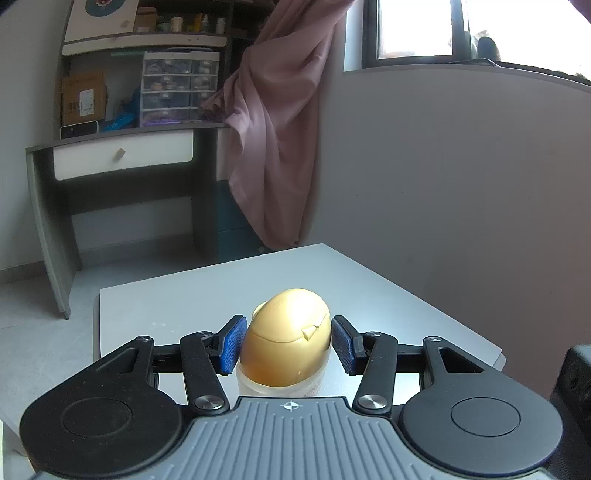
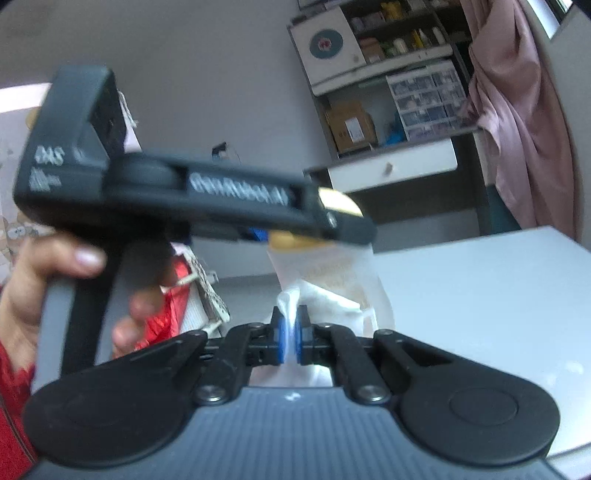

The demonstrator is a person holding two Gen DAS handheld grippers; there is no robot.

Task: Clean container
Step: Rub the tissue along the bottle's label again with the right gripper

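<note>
Grey desk (image 1: 110,147) standing against the pale wall (image 1: 443,184), white drawer (image 1: 122,157) under its top, shelves above holding a cardboard box (image 1: 83,98), a clear mini-drawer organiser (image 1: 179,86) and small bottles. Pink curtain (image 1: 280,129) hanging bunched beside it, reaching nearly to the light tiled floor (image 1: 37,314). Daylight coming in through a dark-framed window (image 1: 417,33) upper right. White tabletop (image 1: 221,291) filling the foreground. Possibly a patterned fabric item at far left in the blurred right wrist view.

pink curtain (image 1: 280,122), grey desk (image 1: 122,147), drawer organiser (image 1: 180,86), cardboard box (image 1: 84,98)
</note>
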